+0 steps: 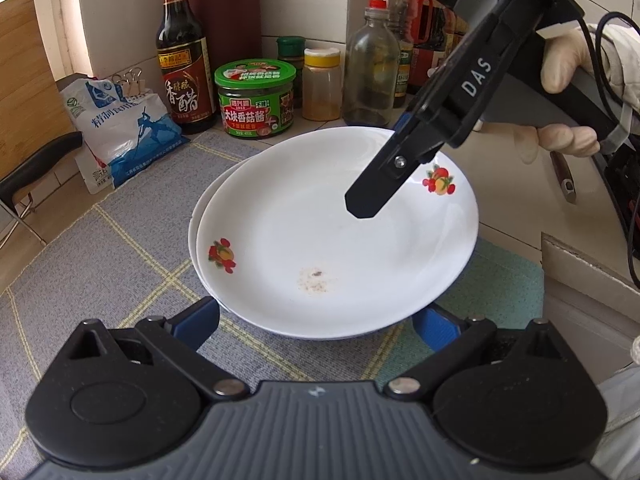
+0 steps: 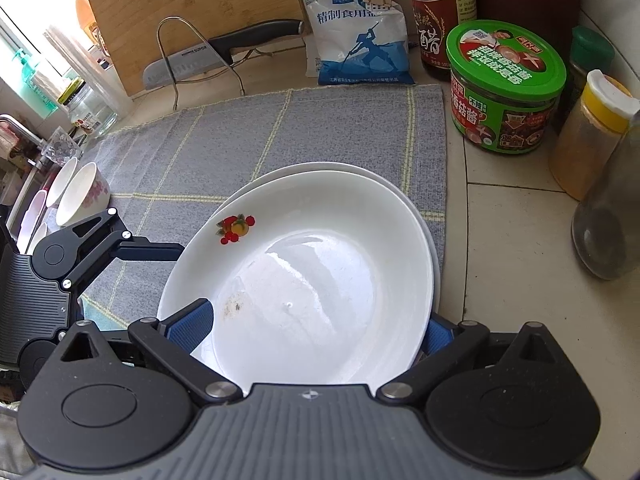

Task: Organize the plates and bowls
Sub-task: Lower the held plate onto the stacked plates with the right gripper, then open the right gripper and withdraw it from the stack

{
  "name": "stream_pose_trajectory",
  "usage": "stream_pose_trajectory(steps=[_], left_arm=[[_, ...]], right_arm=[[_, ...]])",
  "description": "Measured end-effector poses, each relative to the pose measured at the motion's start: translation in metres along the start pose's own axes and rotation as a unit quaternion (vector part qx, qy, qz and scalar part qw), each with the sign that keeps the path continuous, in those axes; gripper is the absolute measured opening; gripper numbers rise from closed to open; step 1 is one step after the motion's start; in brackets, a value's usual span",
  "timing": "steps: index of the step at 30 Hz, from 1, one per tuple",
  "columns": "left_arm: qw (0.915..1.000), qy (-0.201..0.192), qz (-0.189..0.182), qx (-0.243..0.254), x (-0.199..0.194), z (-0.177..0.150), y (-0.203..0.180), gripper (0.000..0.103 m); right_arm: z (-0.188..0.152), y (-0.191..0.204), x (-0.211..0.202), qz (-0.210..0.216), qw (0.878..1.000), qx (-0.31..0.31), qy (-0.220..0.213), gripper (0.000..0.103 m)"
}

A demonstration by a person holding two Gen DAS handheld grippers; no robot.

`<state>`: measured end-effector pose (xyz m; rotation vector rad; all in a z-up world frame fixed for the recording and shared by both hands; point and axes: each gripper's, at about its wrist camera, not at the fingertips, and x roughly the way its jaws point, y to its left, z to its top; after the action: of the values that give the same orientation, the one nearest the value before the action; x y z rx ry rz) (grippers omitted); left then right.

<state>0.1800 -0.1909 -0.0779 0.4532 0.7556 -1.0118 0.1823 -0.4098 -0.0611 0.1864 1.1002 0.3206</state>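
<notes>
Left gripper fingertips hidden under plates.

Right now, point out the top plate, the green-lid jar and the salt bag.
top plate [image 2: 320, 264]: right wrist view, bare white well.
green-lid jar [image 2: 506, 58]: right wrist view, green lid top.
salt bag [image 1: 124, 140]: left wrist view, front face print.

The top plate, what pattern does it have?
The top plate is white with small red-and-orange fruit motifs near its rim; left wrist view shows it best.
</notes>
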Motion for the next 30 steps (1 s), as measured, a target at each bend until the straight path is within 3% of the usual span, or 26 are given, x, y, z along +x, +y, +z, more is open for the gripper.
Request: stream_pose_trajectory(steps=[23,30], left_arm=[[0.9995,-0.02,0.022,0.007,-0.006,-0.01,-0.002,0.102],[0.9971,-0.061,0.045,0.007,-0.02,-0.014,-0.002,0.102]], right_arm=[[-0.019,0.022,-0.006,-0.079,0.996,-0.045,-0.006,0.103],[-0.028,0.029,-0.009,-0.116,0.991,-0.065,-0.028,0.103]])
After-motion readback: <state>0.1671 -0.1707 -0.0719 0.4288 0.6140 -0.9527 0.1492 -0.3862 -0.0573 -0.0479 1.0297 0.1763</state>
